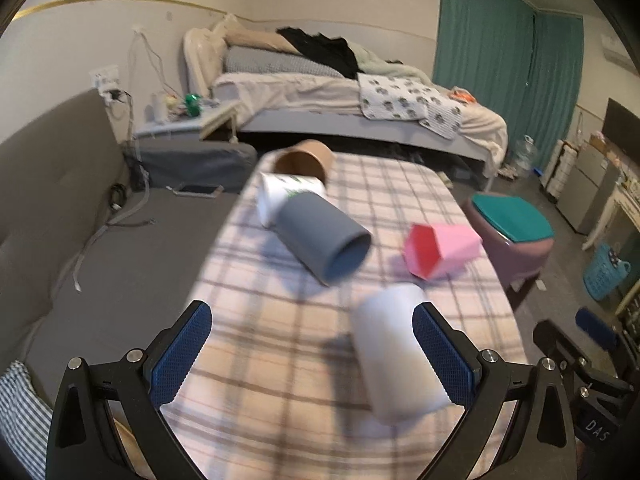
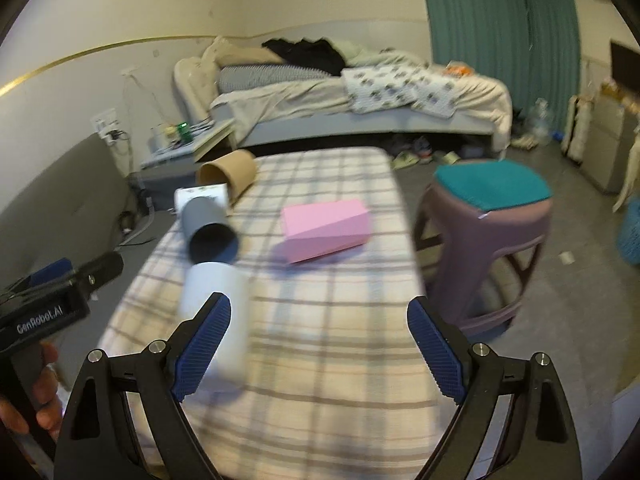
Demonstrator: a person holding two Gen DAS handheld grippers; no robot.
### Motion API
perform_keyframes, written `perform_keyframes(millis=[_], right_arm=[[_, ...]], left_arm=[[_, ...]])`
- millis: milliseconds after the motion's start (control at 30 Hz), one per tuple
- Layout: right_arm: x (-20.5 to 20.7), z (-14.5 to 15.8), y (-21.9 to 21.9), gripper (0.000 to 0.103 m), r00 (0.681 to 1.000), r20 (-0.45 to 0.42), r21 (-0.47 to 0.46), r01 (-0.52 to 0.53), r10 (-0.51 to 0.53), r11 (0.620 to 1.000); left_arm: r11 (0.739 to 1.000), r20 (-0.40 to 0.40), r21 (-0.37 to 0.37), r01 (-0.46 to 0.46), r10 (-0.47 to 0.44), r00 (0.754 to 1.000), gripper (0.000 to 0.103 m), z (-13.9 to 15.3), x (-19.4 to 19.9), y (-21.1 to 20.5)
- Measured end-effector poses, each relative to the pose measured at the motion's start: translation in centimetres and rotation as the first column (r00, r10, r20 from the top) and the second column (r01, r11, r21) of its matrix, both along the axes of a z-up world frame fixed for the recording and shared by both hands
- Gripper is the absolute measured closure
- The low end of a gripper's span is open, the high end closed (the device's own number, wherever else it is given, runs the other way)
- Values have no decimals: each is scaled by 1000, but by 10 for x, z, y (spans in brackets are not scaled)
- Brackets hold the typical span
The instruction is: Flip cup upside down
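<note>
Looking down my left gripper (image 1: 312, 354), I see its blue pads spread wide over the plaid-covered table (image 1: 280, 380). The white cup (image 1: 394, 354) lies on its side between them, close against the right-hand pad (image 1: 442, 354) (contact or a sliver of gap, I cannot tell through the blur), well clear of the other pad.

From the right wrist, my right gripper (image 2: 318, 346) also stands wide, nothing between its fingers but tablecloth. The white cup (image 2: 214, 284) sits just beyond its left-hand pad (image 2: 204, 350), partly behind it. At that view's left edge I can see the other tool's black body and the hand (image 2: 38, 388) gripping its handle.

Further out, a grey cup (image 1: 324, 236) lies on its side, mouth toward me. Behind it is a white cup with green print (image 1: 286, 194), also toppled, touching or overlapping the grey one. Behind that, a brown paper cup (image 1: 304, 162) on its side at the table's far-left corner. To the right, apart from these, a pink cup (image 1: 440, 250) with flat faces and a red interior lies tipped over.

Beside the table's right edge stands a mauve stool (image 2: 484, 248) with a teal top. A grey sofa (image 1: 60, 184) runs along the left, a phone (image 1: 198, 190) on its seat. Beyond: an unmade bed (image 1: 360, 96), and teal curtains (image 1: 508, 48).
</note>
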State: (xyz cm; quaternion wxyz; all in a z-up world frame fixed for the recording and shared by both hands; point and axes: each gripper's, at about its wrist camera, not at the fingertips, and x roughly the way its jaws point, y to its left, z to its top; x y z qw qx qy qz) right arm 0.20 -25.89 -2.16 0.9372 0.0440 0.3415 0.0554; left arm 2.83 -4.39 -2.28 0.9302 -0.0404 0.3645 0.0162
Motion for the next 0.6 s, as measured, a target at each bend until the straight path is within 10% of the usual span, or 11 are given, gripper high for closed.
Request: perform_keyframes(millis=[600], right_arm=[[2,-20,-35,13,997,30,-27,77,-76,997]], left_arm=[[997,-64,-21,68,-70,996,0,-46,-4,-47]])
